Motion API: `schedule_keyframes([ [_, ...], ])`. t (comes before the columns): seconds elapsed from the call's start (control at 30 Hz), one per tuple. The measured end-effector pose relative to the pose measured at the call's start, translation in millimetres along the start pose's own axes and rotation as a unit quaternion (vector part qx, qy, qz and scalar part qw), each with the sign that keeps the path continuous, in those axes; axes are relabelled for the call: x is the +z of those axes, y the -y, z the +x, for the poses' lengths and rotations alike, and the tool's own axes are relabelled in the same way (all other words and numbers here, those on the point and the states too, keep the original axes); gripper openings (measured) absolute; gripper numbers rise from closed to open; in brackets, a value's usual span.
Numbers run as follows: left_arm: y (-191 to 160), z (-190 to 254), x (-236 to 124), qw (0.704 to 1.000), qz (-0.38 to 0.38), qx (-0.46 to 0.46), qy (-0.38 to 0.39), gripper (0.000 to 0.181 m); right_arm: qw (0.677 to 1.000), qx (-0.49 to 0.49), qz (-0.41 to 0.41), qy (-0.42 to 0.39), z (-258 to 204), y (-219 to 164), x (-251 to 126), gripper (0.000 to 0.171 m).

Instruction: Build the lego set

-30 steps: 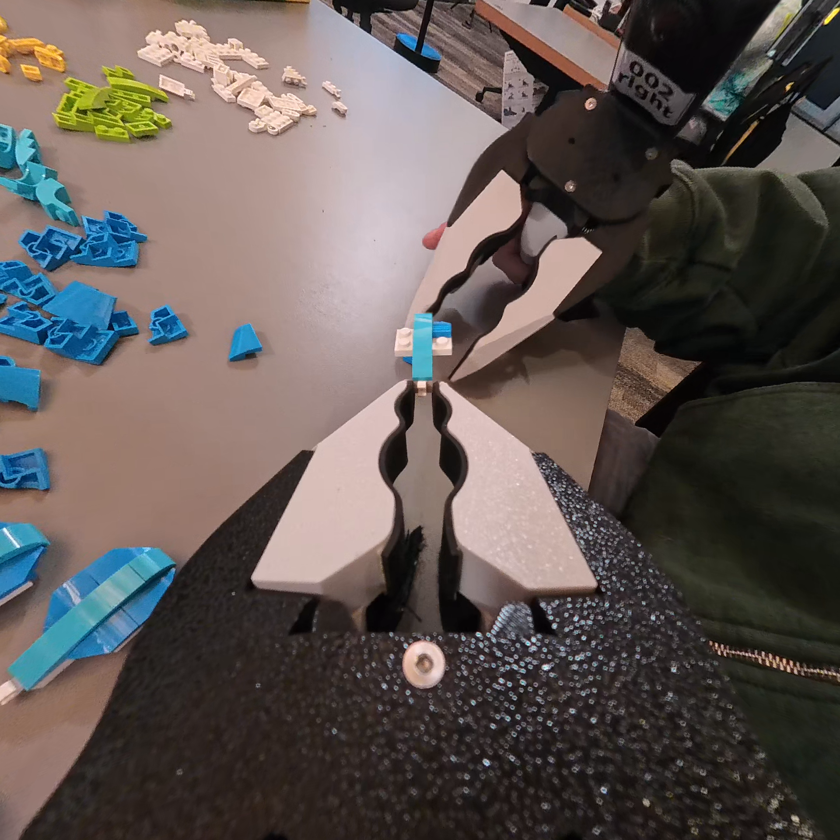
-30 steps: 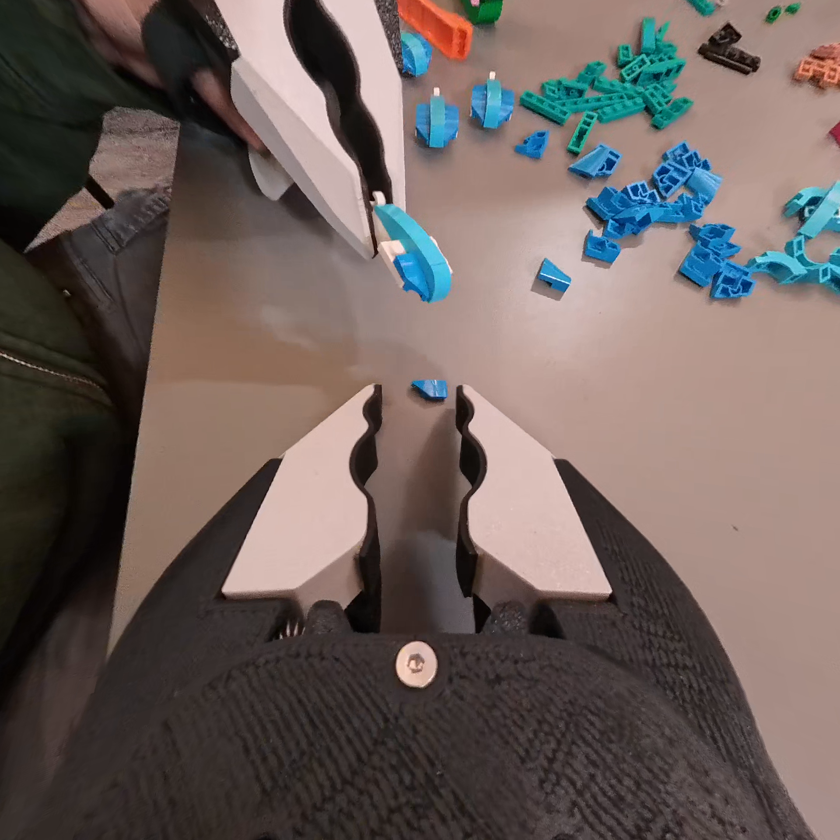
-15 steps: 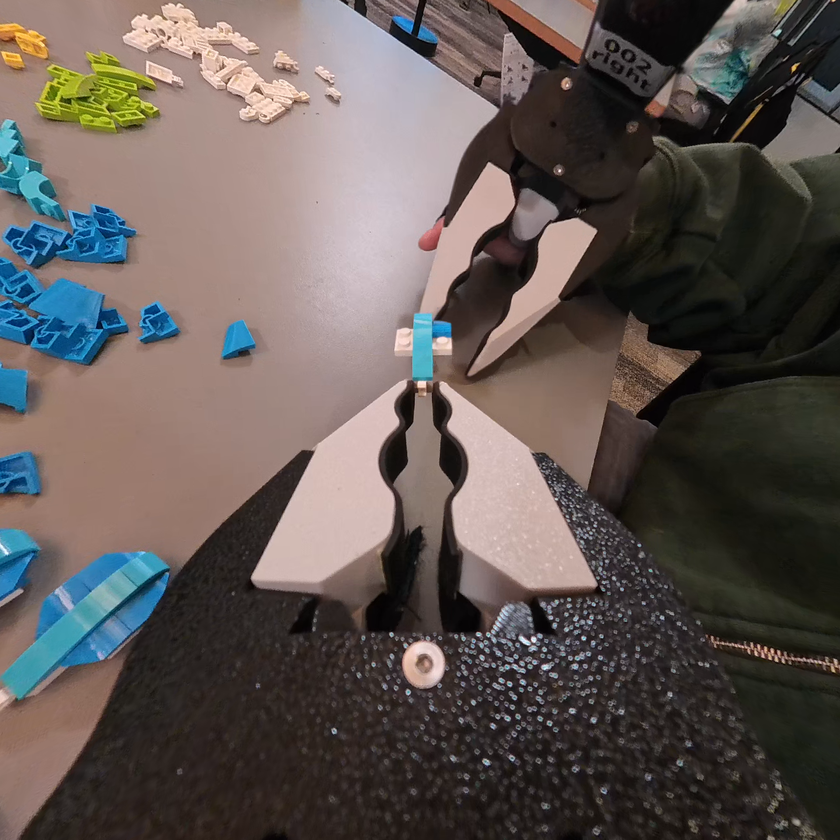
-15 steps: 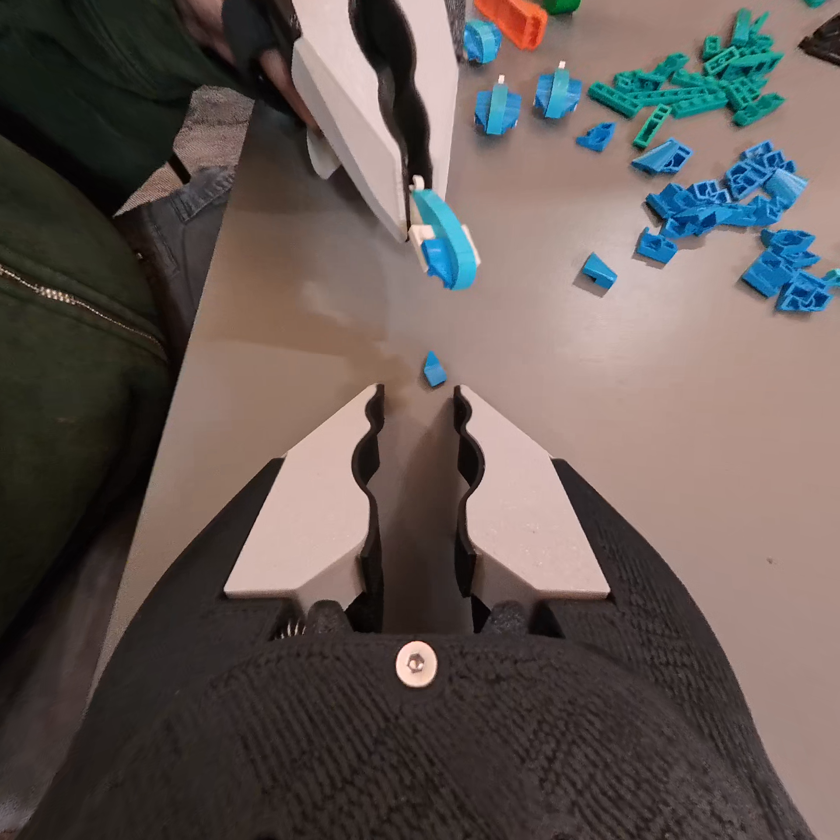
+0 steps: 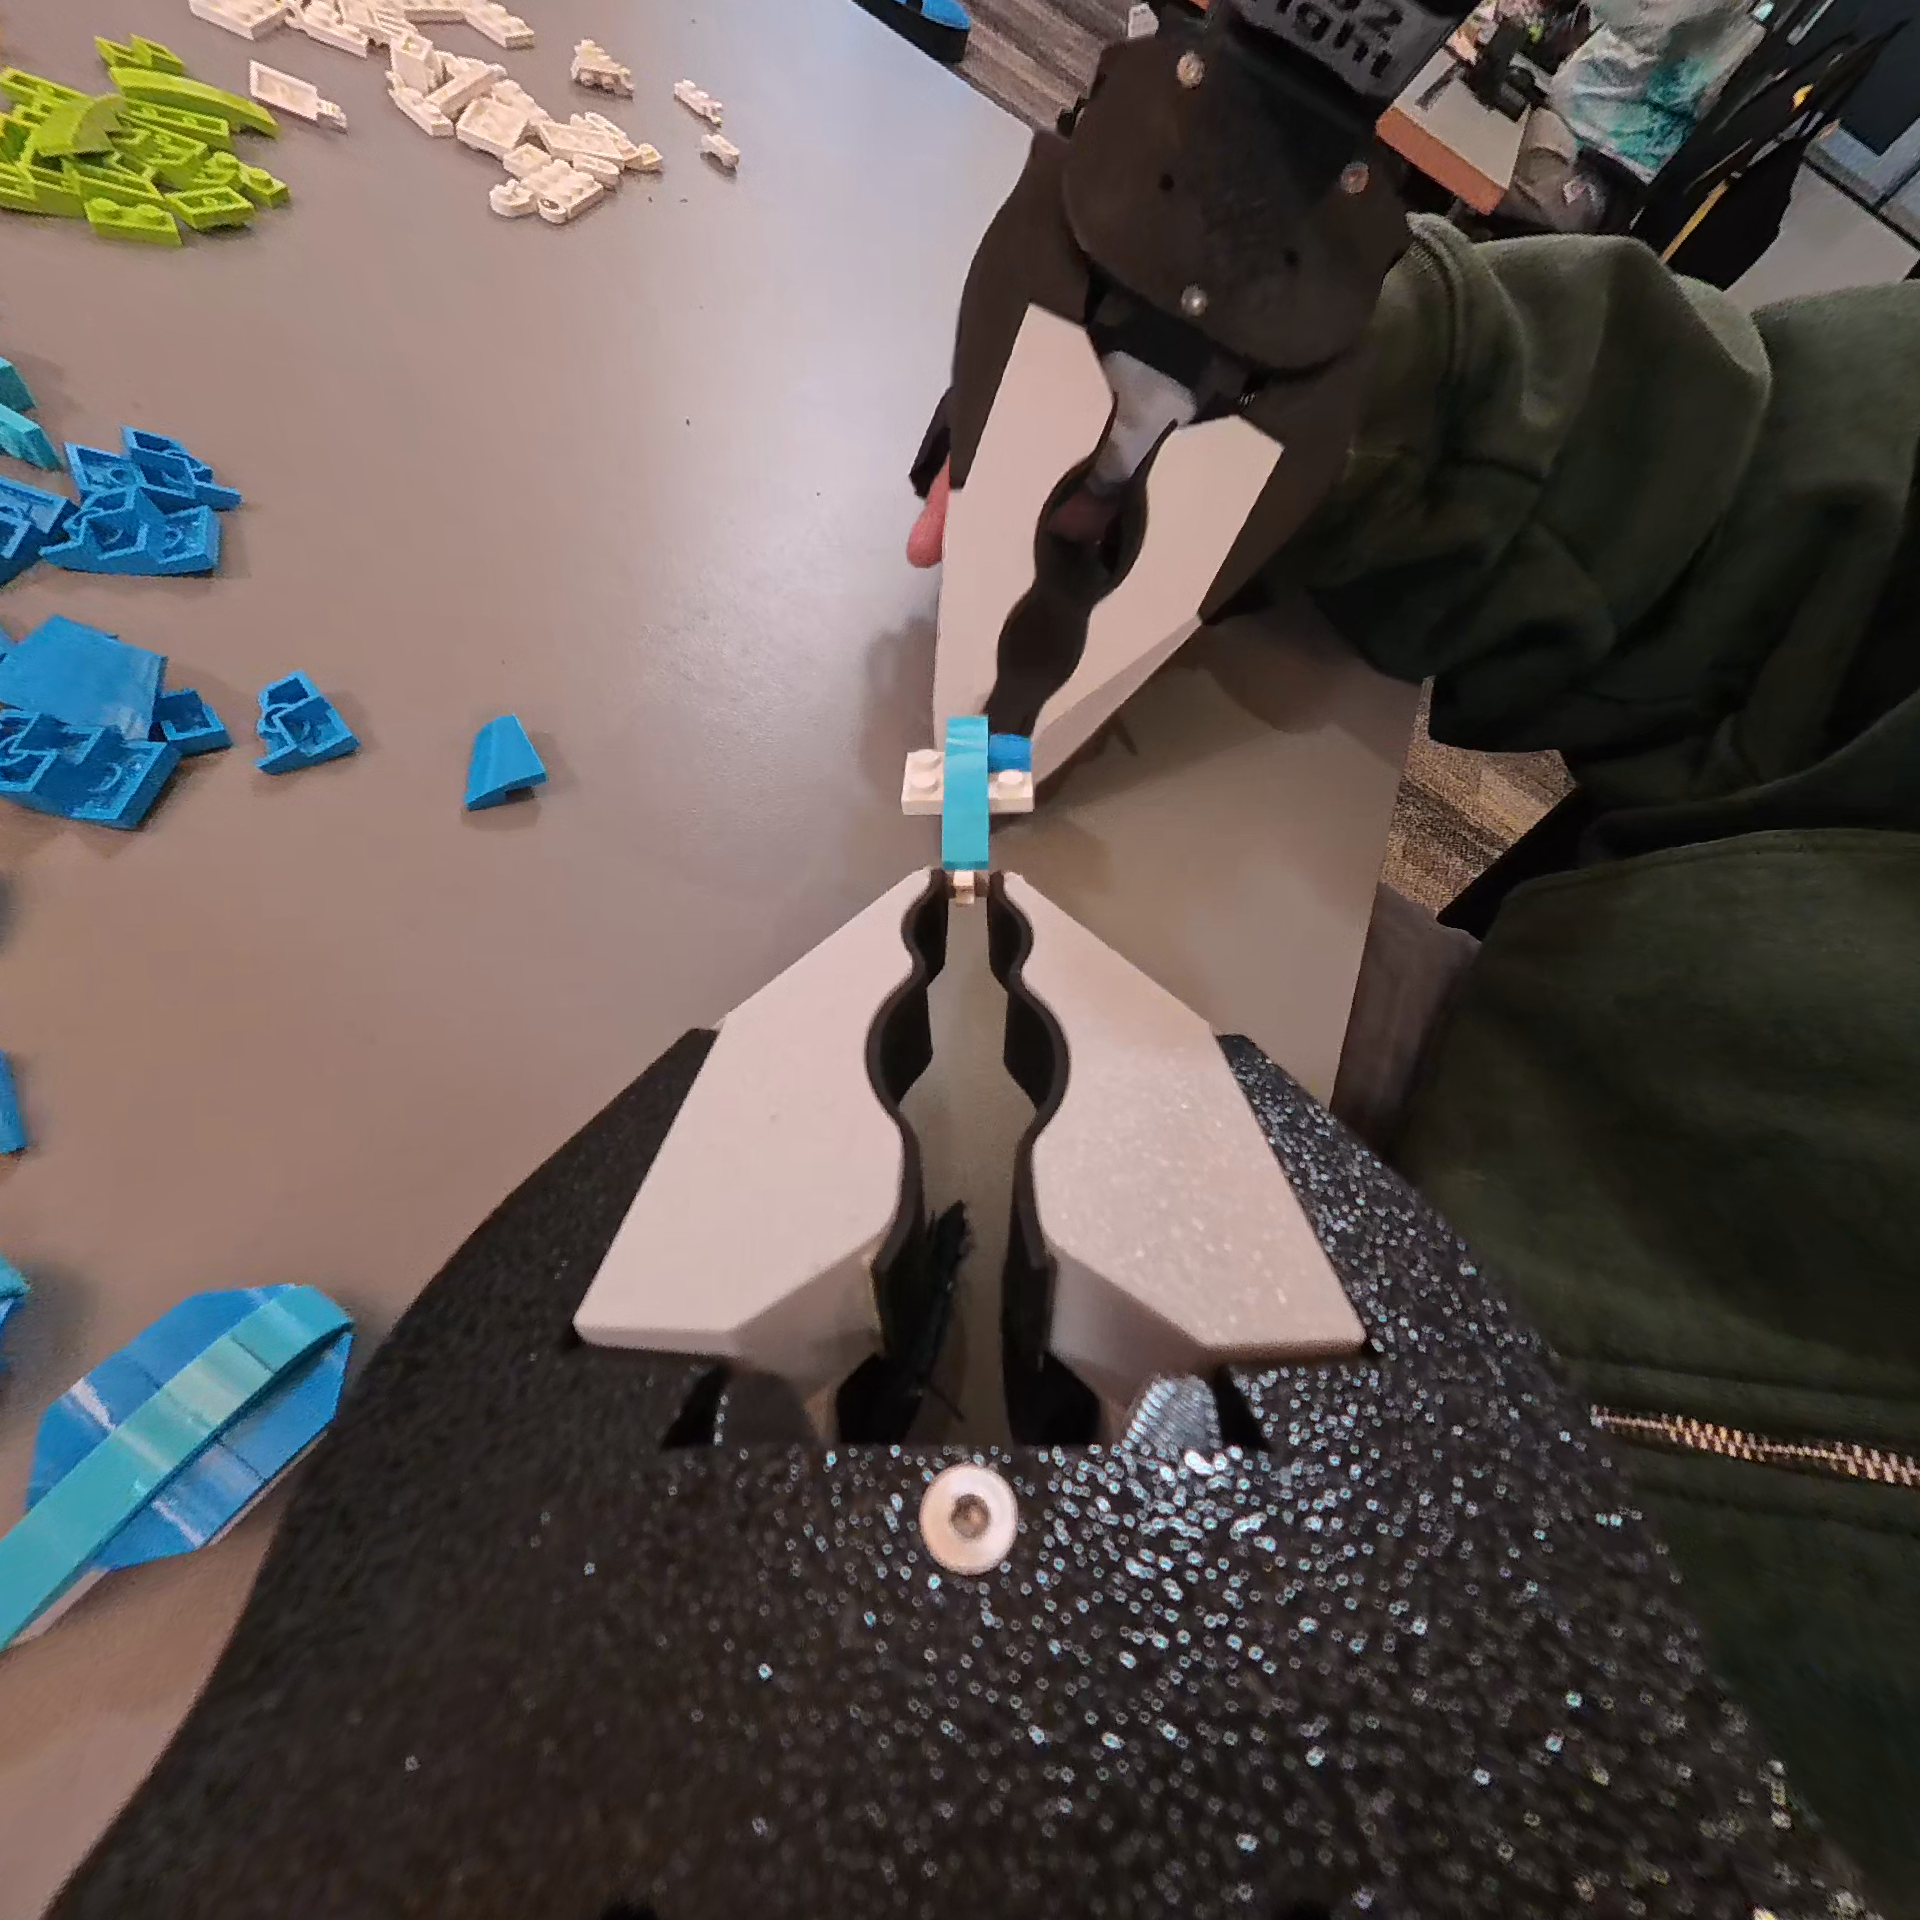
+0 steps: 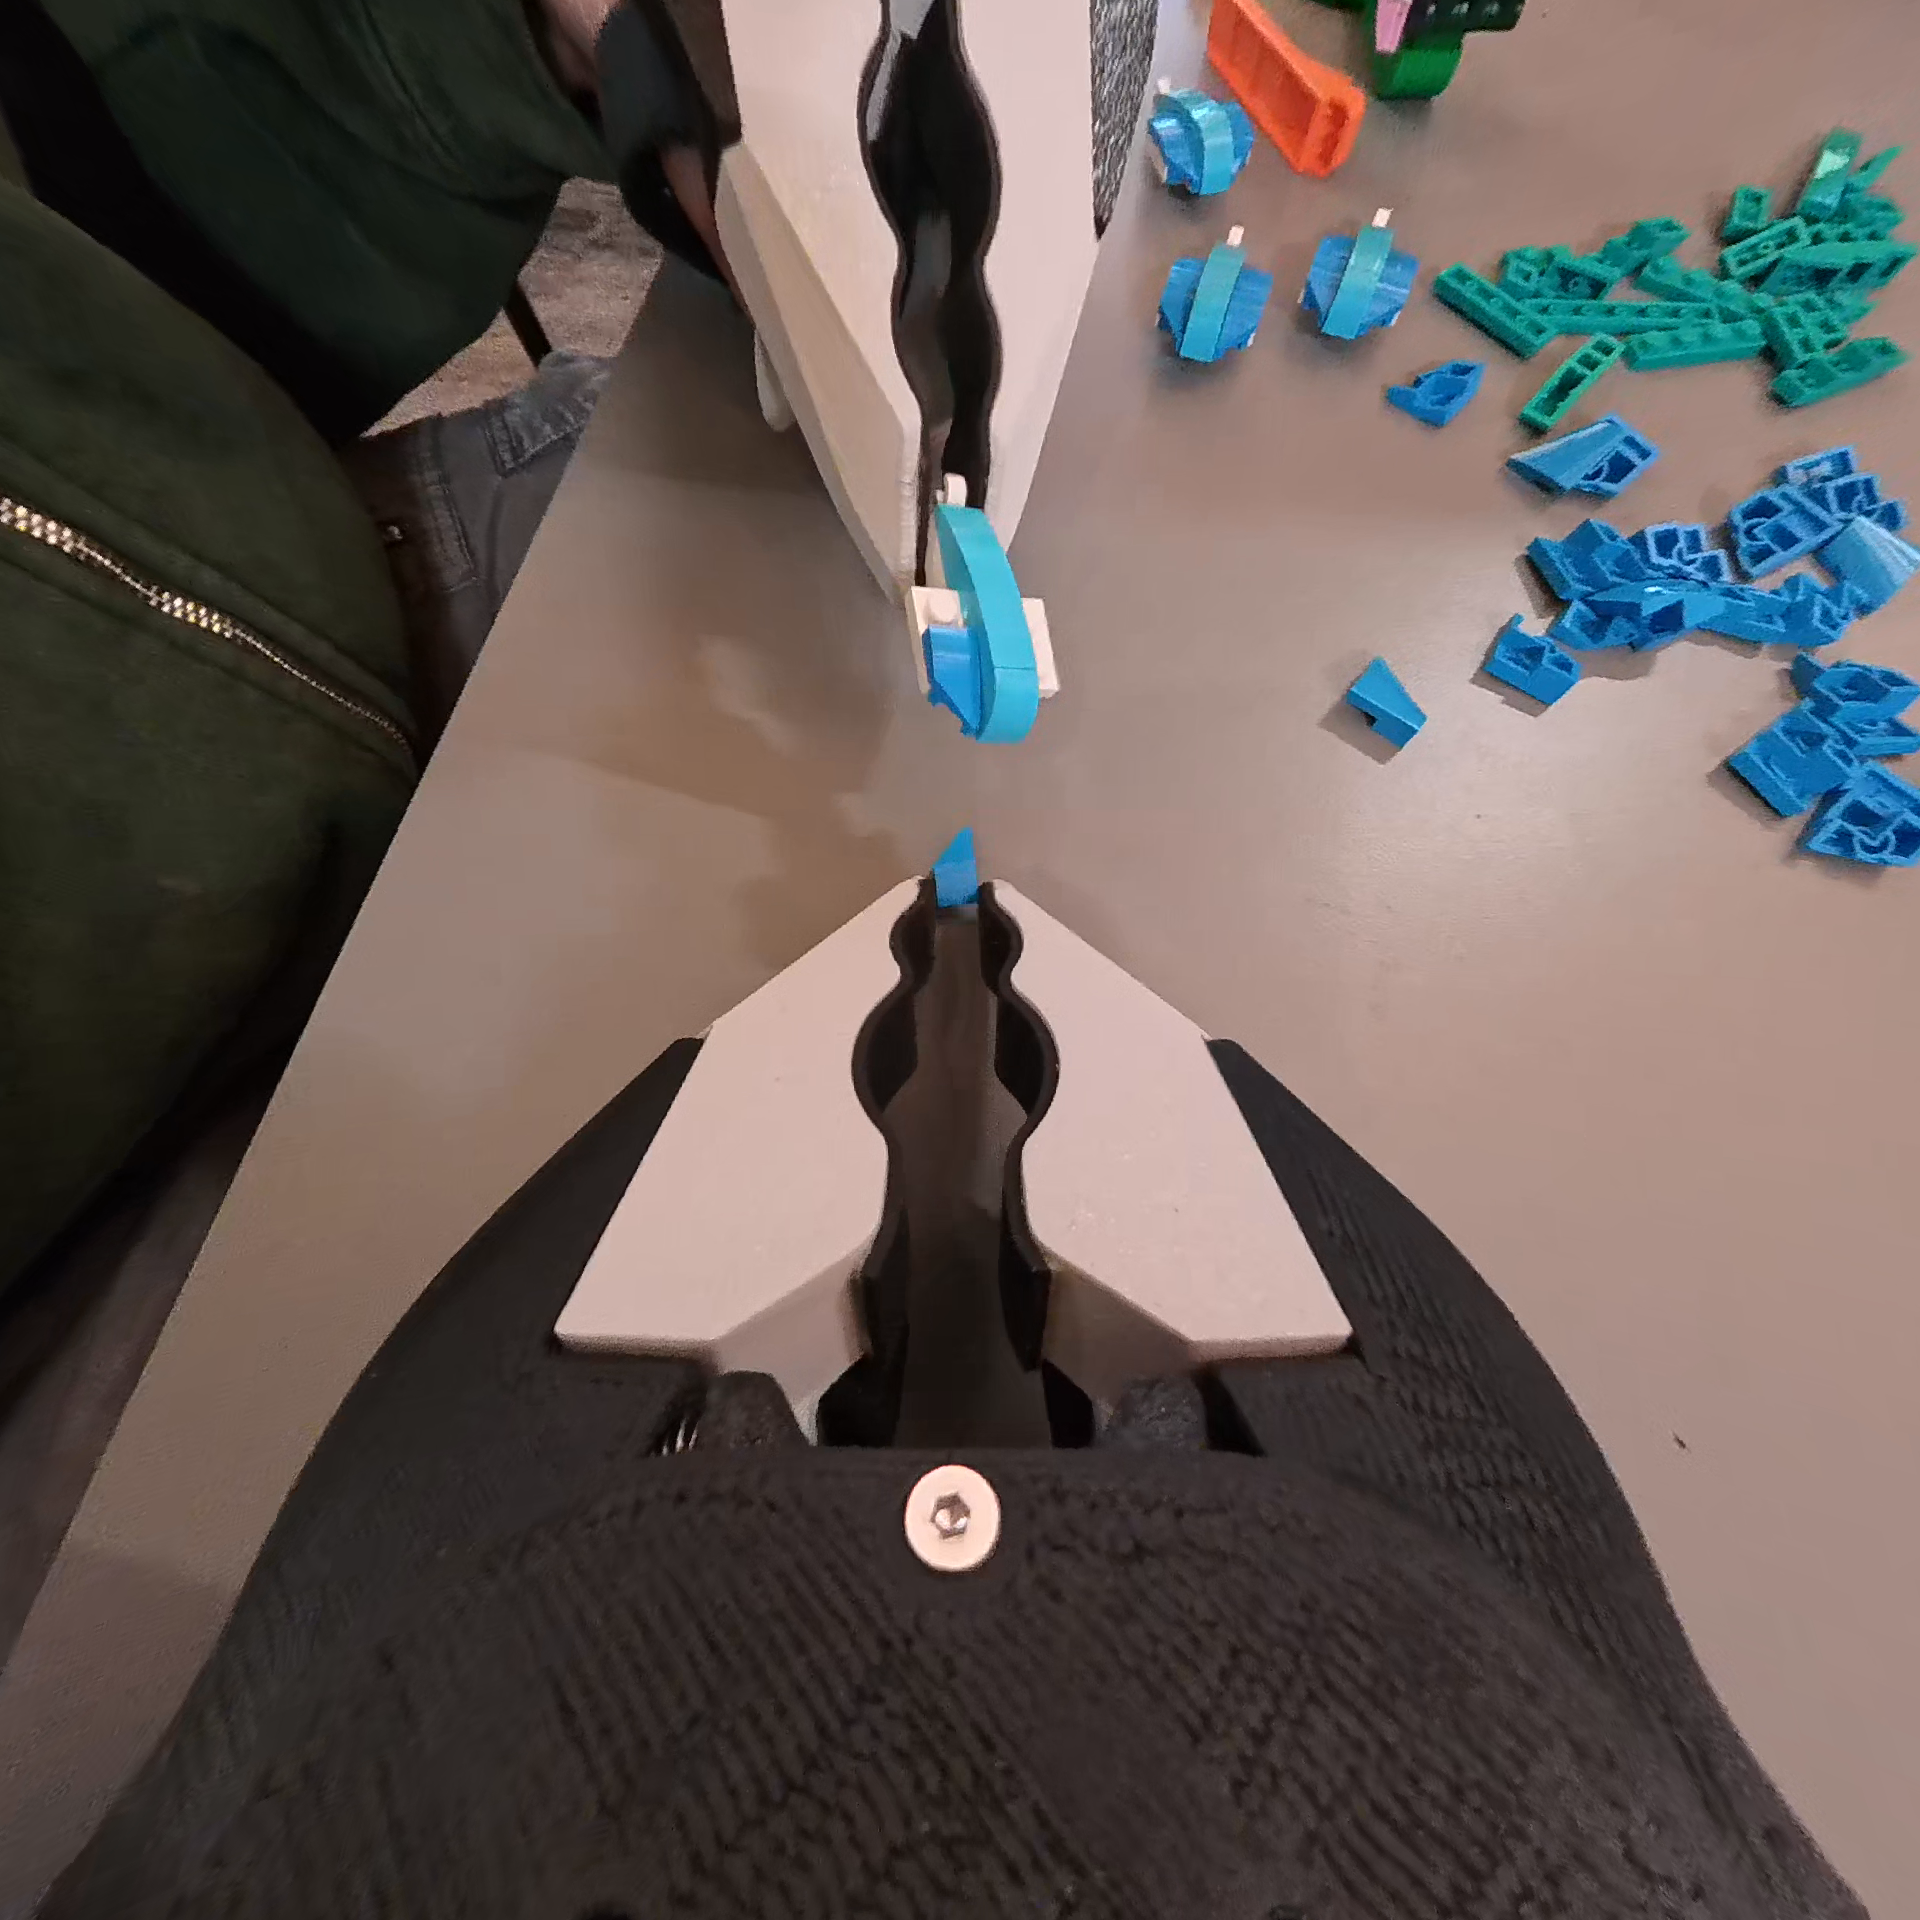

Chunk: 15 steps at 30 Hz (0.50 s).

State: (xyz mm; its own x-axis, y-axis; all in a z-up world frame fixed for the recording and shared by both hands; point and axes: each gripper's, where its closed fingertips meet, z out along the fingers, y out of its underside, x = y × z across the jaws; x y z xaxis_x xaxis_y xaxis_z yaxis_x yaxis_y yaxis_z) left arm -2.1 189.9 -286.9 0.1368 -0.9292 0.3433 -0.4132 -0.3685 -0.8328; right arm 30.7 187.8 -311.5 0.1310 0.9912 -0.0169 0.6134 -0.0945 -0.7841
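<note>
A: The left gripper (image 5: 966, 883) is clamped on the white peg of a small sub-assembly (image 5: 966, 795), a teal arch on a white plate, which juts straight out beyond the fingertips, long axis in line with the fingers

B: And the right gripper (image 6: 954, 896)?

A: It pinches a small blue wedge (image 6: 956, 864), tip pointing toward the sub-assembly (image 6: 982, 634), just short of it and not touching

B: Room around the sub-assembly?

A: Bare grey table (image 6: 1299, 1039) lies beneath it; the table edge (image 6: 499, 623) runs toward the green-sleeved person's side, the loose blue bricks (image 6: 1766, 623) well apart on the other
</note>
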Motion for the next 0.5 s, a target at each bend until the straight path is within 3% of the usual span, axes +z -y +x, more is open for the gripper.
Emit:
schedule_keyframes([
  [0.03,0,0,0,1.0,-0.002,0.001,0.0,0.005,1.0,0.002,0.009,-0.004,2,1,-3,0.006],
  [0.23,-8,5,5,0.999,-0.03,0.022,-0.003,0.005,0.996,0.009,0.089,-0.005,0,37,-23,0.006],
  [0.5,-20,8,13,0.996,-0.075,0.05,0.004,0.005,0.998,-0.048,0.029,-0.001,-17,38,-2,0.006],
])
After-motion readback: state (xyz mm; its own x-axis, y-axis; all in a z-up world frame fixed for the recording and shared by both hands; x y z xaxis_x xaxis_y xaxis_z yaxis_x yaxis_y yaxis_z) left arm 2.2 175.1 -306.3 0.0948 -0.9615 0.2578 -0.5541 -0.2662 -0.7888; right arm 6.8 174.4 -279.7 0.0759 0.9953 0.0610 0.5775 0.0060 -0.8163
